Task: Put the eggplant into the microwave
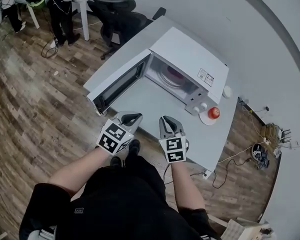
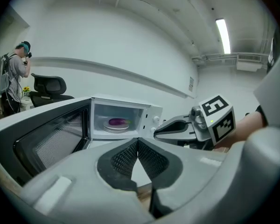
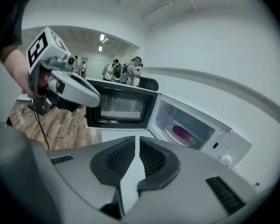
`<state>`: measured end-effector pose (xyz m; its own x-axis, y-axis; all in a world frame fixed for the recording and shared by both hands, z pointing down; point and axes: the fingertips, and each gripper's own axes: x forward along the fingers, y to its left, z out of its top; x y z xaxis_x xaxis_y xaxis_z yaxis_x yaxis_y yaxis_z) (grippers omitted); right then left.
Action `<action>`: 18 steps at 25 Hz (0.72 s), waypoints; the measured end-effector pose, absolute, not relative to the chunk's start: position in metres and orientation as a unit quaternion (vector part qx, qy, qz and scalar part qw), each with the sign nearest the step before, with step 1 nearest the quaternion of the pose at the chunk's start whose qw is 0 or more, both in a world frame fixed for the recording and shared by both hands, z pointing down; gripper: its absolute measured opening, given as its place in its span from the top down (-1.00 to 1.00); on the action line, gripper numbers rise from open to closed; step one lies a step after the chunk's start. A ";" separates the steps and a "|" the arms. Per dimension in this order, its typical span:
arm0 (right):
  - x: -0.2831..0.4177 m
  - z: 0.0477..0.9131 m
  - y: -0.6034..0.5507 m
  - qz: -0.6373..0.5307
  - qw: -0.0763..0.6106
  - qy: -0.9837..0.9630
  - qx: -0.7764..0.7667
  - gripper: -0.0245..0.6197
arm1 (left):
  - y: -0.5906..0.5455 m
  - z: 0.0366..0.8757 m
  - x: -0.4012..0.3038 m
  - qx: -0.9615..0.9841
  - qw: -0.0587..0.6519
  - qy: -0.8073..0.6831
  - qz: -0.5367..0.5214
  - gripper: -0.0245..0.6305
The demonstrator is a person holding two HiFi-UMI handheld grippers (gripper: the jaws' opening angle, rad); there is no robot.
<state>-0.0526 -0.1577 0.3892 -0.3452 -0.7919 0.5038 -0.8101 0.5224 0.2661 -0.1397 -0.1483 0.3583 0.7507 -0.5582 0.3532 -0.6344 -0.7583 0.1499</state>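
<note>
The purple eggplant point(image 1: 175, 75) point(image 2: 117, 122) point(image 3: 183, 133) lies on a white plate inside the white microwave point(image 1: 190, 54), whose door point(image 1: 117, 86) point(image 3: 121, 107) stands swung open to the left. Both grippers hover side by side at the near edge of the white table point(image 1: 155, 104), well back from the oven. My left gripper point(image 1: 131, 118) point(image 2: 137, 141) is shut, its tips touching, with nothing in it. My right gripper point(image 1: 167, 121) point(image 3: 138, 139) holds nothing; its tips stand a sliver apart.
A red tomato point(image 1: 213, 113) sits on a small plate to the right of the microwave, with a small white object point(image 1: 227, 91) behind it. A black office chair point(image 1: 115, 14) and people point(image 1: 62, 4) stand beyond the table. Cables lie on the wooden floor at right.
</note>
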 end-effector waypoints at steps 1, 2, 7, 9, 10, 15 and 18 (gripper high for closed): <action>-0.057 0.385 -0.149 0.034 0.280 -0.829 0.482 0.80 | -0.143 0.353 -0.141 0.927 0.129 -0.323 0.141 0.90; -0.060 0.380 -0.141 0.050 0.267 -0.836 0.477 0.81 | -0.139 0.349 -0.143 0.927 0.127 -0.325 0.138 0.90; -0.061 0.363 -0.106 0.056 0.262 -0.850 0.454 0.81 | -0.121 0.334 -0.142 0.924 0.138 -0.335 0.119 0.90; -0.060 0.356 -0.096 0.073 0.244 -0.857 0.447 0.81 | -0.114 0.329 -0.138 0.925 0.140 -0.336 0.111 0.90; -0.058 0.354 -0.092 0.085 0.230 -0.861 0.445 0.81 | -0.110 0.327 -0.134 0.925 0.140 -0.336 0.108 0.90; -0.029 0.336 -0.075 0.134 0.156 -0.873 0.441 0.81 | -0.089 0.313 -0.106 0.927 0.129 -0.333 0.116 0.90; -0.001 0.317 -0.060 0.148 0.106 -0.887 0.425 0.84 | -0.079 0.298 -0.080 0.927 0.128 -0.335 0.109 0.90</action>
<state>-0.0012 -0.0602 0.3171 -0.6164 -0.7223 0.3137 -0.7850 0.5948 -0.1730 -0.0799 -0.0788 0.2978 0.7523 -0.5930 0.2870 -0.6486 -0.7431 0.1645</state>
